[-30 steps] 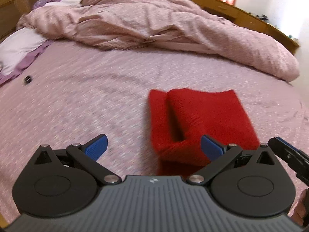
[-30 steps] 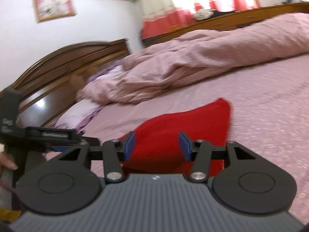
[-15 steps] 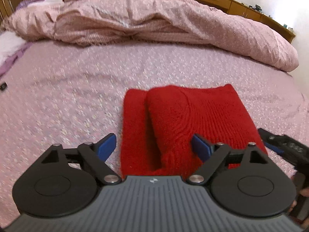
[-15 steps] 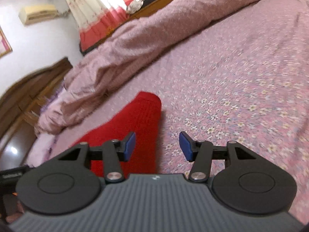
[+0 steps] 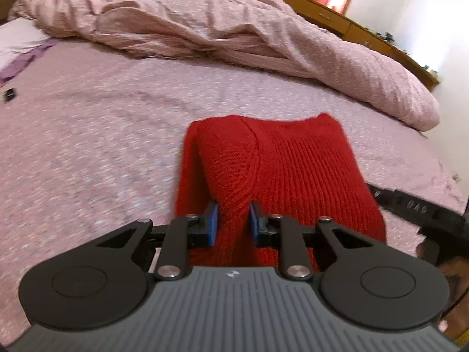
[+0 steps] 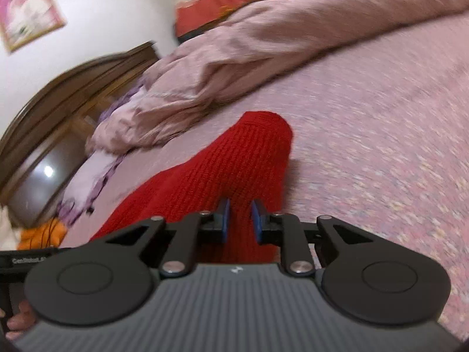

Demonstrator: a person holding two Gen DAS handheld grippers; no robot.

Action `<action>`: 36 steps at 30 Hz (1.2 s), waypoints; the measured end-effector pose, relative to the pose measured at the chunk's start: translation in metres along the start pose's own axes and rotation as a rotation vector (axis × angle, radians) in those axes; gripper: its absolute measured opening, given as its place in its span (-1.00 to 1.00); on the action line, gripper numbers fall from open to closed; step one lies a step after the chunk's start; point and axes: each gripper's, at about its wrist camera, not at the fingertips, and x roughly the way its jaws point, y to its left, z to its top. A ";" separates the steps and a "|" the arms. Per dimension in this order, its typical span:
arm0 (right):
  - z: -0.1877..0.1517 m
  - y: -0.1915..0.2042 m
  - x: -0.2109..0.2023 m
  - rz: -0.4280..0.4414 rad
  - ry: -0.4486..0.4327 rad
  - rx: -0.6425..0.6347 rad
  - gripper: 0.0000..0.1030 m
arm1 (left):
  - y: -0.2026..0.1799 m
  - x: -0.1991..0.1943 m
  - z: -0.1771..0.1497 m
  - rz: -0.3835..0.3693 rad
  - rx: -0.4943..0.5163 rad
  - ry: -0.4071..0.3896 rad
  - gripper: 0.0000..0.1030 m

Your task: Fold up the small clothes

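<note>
A red knitted garment (image 5: 281, 176) lies partly folded on the pink floral bedsheet (image 5: 88, 152). My left gripper (image 5: 233, 224) is shut on the near left edge of the garment, with a ridge of knit pinched between its blue pads. My right gripper (image 6: 240, 221) is shut on the near right edge of the same red garment (image 6: 222, 170). The right gripper's black body shows in the left wrist view (image 5: 416, 208) at the right of the cloth.
A crumpled pink duvet (image 5: 234, 29) lies across the far side of the bed. A small black object (image 5: 8, 94) lies on the sheet at the far left. A wooden headboard (image 6: 58, 94), a pale pillow (image 6: 88, 173) and an orange cloth (image 6: 44, 234) stand at the left.
Both grippers have moved onto the near edge of the red garment and have shut on it. They were open half a second ago.
</note>
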 end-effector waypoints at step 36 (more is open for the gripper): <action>-0.027 -0.038 0.026 0.285 0.230 0.386 0.82 | 0.043 0.031 -0.007 0.004 -0.120 0.044 0.55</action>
